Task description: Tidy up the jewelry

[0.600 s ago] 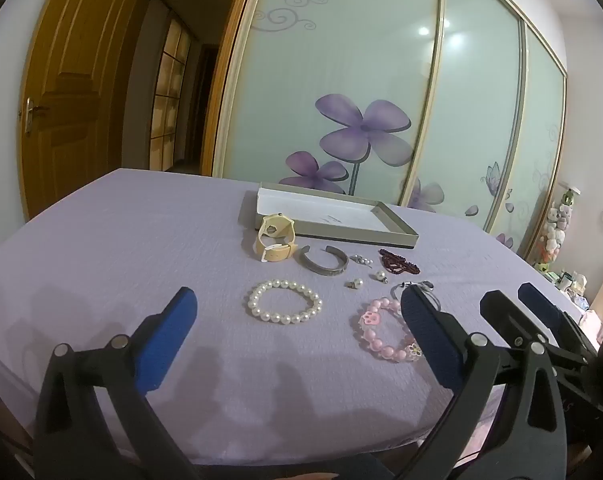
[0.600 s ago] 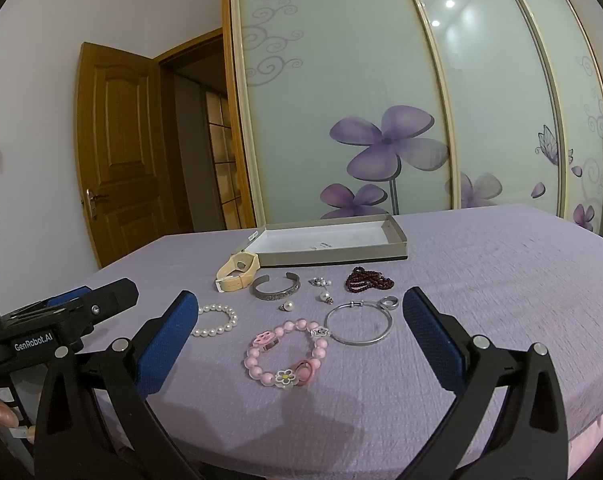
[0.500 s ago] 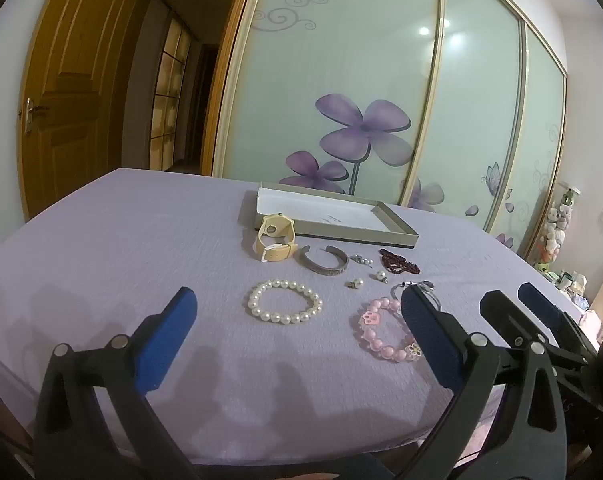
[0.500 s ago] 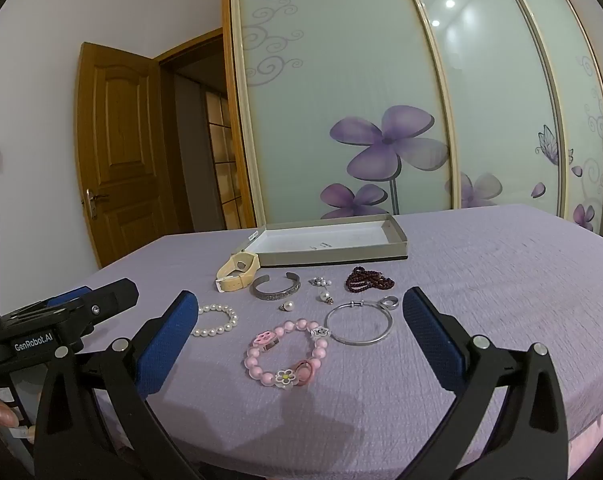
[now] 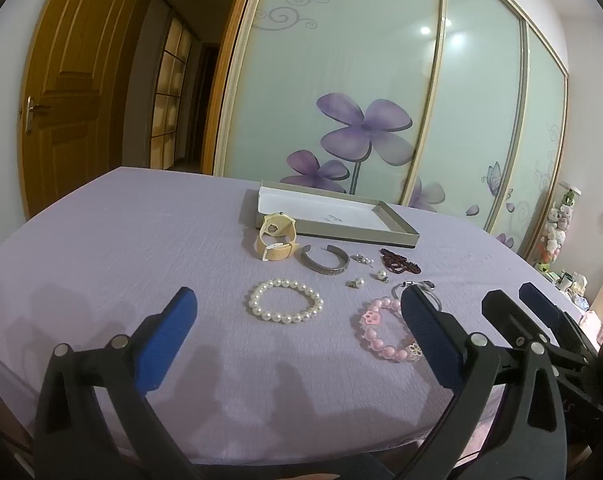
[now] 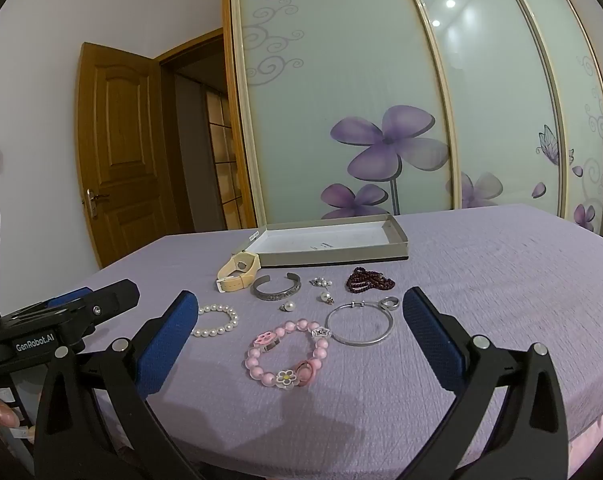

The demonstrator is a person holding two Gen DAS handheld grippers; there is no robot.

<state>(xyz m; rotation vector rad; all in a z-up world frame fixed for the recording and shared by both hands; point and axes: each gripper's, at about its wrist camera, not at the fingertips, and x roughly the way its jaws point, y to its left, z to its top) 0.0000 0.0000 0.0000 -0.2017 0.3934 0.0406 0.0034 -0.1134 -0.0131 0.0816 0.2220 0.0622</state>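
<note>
Jewelry lies on a purple cloth in front of a shallow grey box (image 5: 397,236) (image 6: 341,258). There is a cream watch (image 5: 276,240) (image 6: 239,272), a grey cuff (image 5: 325,262) (image 6: 277,287), a white pearl bracelet (image 5: 284,306) (image 6: 217,320), a pink bead bracelet (image 5: 381,334) (image 6: 289,354), a silver bangle (image 6: 359,322), dark red beads (image 5: 399,262) (image 6: 367,279) and small earrings (image 5: 357,282) (image 6: 288,306). My left gripper (image 5: 297,332) is open and empty, near the pearl bracelet. My right gripper (image 6: 299,336) is open and empty, over the pink bracelet.
The purple-covered table (image 5: 121,240) ends close to me. Sliding glass doors with purple flowers (image 5: 365,132) stand behind it. A wooden door (image 5: 73,80) is at the back left. Soft toys (image 5: 557,232) sit at the right.
</note>
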